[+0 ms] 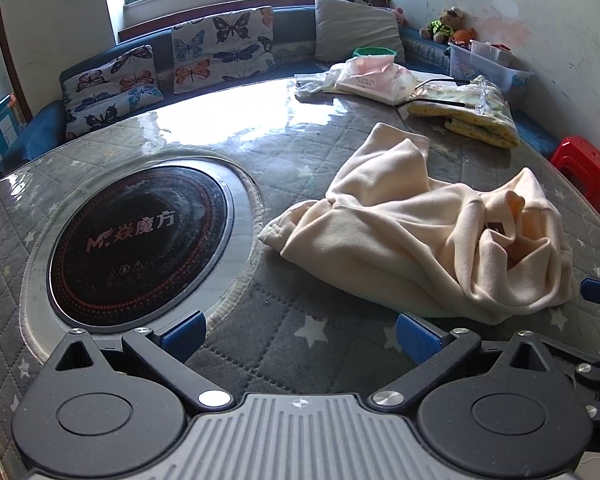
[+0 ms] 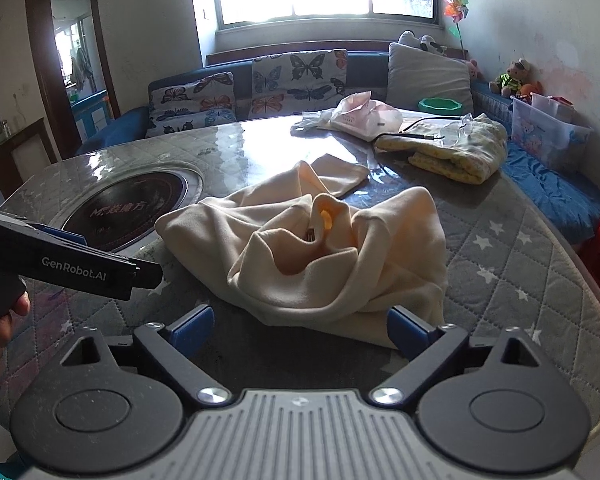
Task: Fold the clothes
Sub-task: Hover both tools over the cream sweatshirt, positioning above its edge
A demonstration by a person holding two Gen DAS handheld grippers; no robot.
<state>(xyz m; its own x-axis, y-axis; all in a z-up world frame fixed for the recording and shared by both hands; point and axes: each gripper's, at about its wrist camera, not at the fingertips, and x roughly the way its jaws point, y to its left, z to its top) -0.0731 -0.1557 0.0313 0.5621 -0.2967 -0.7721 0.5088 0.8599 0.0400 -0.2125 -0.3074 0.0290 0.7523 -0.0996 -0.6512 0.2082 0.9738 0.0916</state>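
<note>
Lying in a soft, crumpled heap on the grey quilted table cover with white stars [image 2: 512, 248] is a cream fleece top [image 2: 320, 256]. It has not been folded at all yet.

Both tongs hang over the near edge of the table, pointing down at the cloth. The right gripper [image 2: 300, 330] has its blue jaws spread wide with nothing in them. The near hem of the cream top sits right in front of it, just past the tips and almost between them. The left gripper [image 1: 300, 336] is wide apart too and holds nothing. Under it is only bare table cover, with the round black cooker plate [image 1: 140, 240] sunk in the table on its left side.

From the left tongs the top lies off to the right. From the right tongs it lies straight ahead, so the right hand looks nearer. The heap stretches longways from the near right side up and away, with one sleeve pointing toward the folded yellow dotted blanket [image 2: 456, 152] at the back. I think the next job is to grab the near hem and pull the top flat.
</note>
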